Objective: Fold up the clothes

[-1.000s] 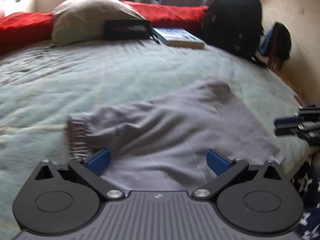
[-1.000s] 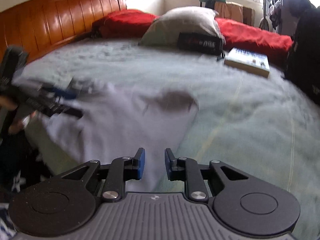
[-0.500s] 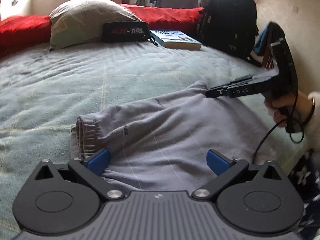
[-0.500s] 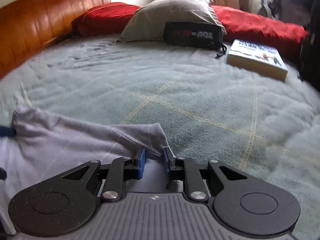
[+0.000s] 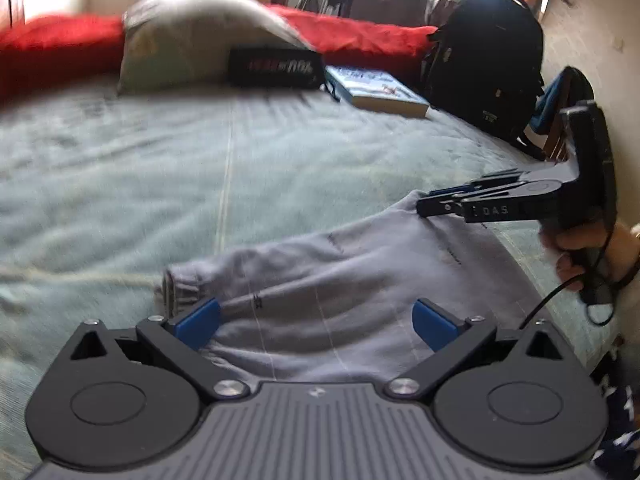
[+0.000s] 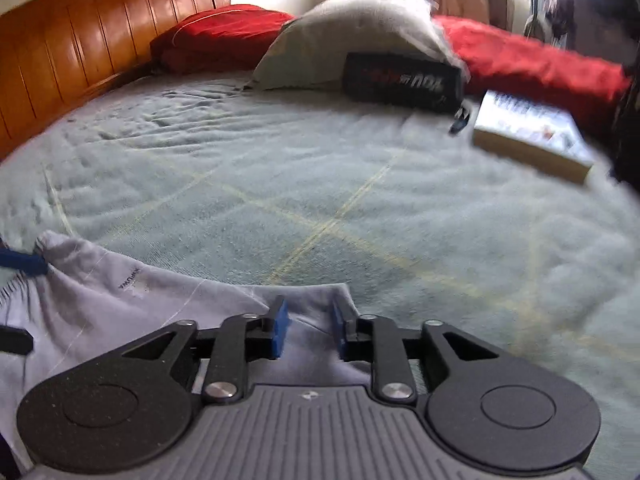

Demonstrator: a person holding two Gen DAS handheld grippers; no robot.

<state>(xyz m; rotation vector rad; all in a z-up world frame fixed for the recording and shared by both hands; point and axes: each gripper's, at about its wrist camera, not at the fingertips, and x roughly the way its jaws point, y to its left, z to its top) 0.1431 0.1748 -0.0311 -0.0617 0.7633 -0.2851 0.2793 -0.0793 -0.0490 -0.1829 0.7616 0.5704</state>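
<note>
A pale grey, soft cotton garment with a ribbed cuff (image 5: 340, 280) is seen spread flat on the pale green textured bedspread (image 5: 200, 168), directly ahead of and beneath both sets of jaws. The left gripper (image 5: 316, 320) is held spread wide, its blue pads (image 5: 198, 322) well apart, with the garment's near edge lying between them but nothing pinched. The ribbed cuff is found just beyond the left-hand pad.

In the left wrist view the right gripper (image 5: 424, 206) is gripped by a hand (image 5: 580, 248) and is poked at the garment's far corner. From its own camera, the right gripper (image 6: 308, 328) is caught with its jaws opening; a fold of grey cloth is seen between the blue pads, which stand just clear of it, so the corner is released.

Far beyond the jaws, a beige pillow (image 6: 352, 40) is propped among red cushions (image 6: 528, 60); a black pouch with lettering (image 6: 400, 78) is leaned against it, and a thick paperback book (image 6: 528, 136) is laid just beside. A dark backpack (image 5: 484, 64) is stood to the right, and an orange wooden headboard (image 6: 72, 52) is glimpsed off to the left.
</note>
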